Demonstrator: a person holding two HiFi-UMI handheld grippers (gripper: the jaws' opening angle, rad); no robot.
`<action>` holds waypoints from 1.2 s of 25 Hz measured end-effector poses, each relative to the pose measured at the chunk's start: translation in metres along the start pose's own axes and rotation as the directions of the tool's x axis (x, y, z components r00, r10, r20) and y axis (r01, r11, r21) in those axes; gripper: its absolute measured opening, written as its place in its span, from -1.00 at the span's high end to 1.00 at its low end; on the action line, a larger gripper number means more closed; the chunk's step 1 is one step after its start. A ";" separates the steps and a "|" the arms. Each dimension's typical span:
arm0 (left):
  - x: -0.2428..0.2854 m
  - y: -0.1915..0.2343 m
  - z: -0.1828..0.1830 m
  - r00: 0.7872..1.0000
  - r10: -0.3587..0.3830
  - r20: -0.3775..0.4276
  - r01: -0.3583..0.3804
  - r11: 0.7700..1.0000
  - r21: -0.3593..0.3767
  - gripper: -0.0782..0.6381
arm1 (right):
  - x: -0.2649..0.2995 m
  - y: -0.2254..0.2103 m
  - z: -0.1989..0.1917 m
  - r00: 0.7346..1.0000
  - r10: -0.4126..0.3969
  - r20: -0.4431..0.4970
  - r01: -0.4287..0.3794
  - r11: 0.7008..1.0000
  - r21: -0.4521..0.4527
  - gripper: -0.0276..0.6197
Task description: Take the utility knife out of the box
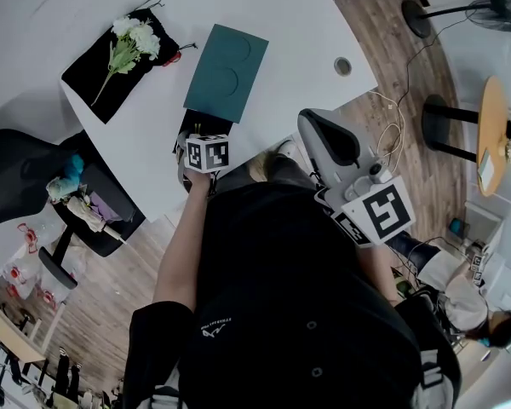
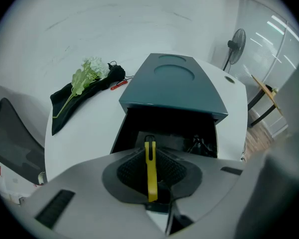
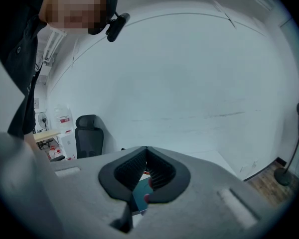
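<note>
The yellow utility knife stands upright between the ribbed pads of my left gripper, which is shut on it. Just beyond it lies the dark open box with its teal lid pushed back. In the head view my left gripper hangs, pointing steeply down, over the box at the near edge of the white table; the knife is hidden there. My right gripper hovers off to the right beside the table, fingertips together, holding nothing.
A bunch of white flowers lies on a black cloth at the table's far left. A black office chair stands to the left. A standing fan and a round wooden table are on the right.
</note>
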State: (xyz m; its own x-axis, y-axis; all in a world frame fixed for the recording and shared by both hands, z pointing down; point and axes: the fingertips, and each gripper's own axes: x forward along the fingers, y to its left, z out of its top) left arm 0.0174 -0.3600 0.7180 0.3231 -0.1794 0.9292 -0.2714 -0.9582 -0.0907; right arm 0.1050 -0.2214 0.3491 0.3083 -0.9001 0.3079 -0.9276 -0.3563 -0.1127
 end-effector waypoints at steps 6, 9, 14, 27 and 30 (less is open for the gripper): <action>-0.020 -0.002 0.008 0.996 -0.060 0.065 0.065 0.995 -0.077 0.61 | -0.003 -0.001 0.000 1.000 0.000 0.001 0.000 1.000 0.002 0.90; -0.029 0.001 0.013 0.993 -0.055 0.106 0.065 0.994 -0.087 0.61 | -0.005 -0.001 -0.002 1.000 -0.002 0.003 0.002 1.000 0.005 0.90; -0.045 0.004 0.023 0.985 -0.048 0.167 0.064 0.994 -0.093 0.61 | -0.007 -0.002 -0.002 1.000 0.009 0.010 -0.009 1.000 0.007 0.90; -0.121 0.002 0.034 0.932 0.070 0.356 0.007 0.978 -0.211 0.61 | -0.022 -0.009 -0.003 0.986 0.168 0.021 -0.168 0.986 -0.009 0.90; -0.146 0.001 0.034 0.911 0.132 0.390 -0.024 0.963 -0.270 0.61 | -0.025 -0.009 0.000 0.971 0.237 0.020 -0.236 0.971 -0.032 0.90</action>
State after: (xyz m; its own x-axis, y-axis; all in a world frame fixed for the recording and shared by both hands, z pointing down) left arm 0.0006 -0.3420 0.5699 0.6122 -0.3772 0.6949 -0.5135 -0.8580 -0.0134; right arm 0.1060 -0.1955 0.3428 0.0842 -0.9637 0.2532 -0.9804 -0.1255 -0.1517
